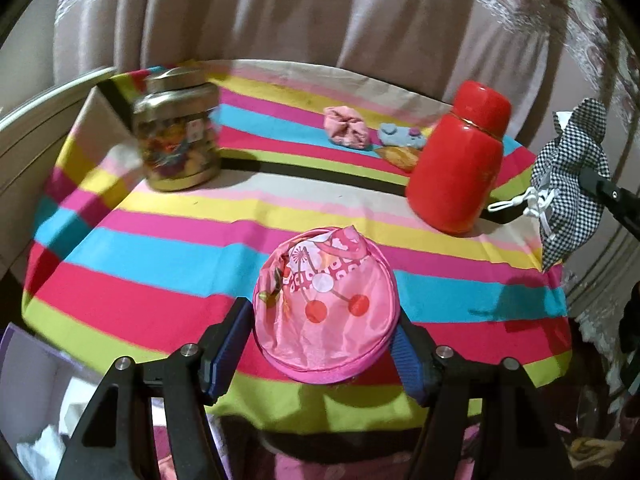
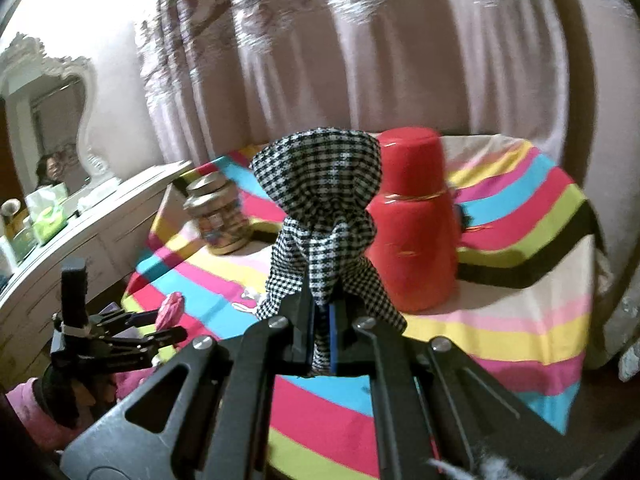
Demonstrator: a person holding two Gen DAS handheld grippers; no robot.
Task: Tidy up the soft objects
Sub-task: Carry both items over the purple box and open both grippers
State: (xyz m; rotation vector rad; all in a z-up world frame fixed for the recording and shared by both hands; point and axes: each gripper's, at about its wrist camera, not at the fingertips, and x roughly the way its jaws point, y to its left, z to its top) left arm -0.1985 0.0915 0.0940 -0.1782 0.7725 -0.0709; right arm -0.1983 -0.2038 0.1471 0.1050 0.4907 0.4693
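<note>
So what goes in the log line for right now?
left gripper: shut on pink pouch | right gripper: shut on checkered bag | both above striped cloth

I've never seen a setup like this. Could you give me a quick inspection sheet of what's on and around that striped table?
Surface: striped cloth covering the table.
Job's things: pink round pouch; checked drawstring bag; pink scrunchie, blue soft toy at the far edge.
Clutter: red bottle, glass jar, both upright.
Grippers: left gripper clamps the pouch; right gripper pinches the bag.
Cables: nothing seen.
Surroundings: curtain; white dresser with mirror.
</note>
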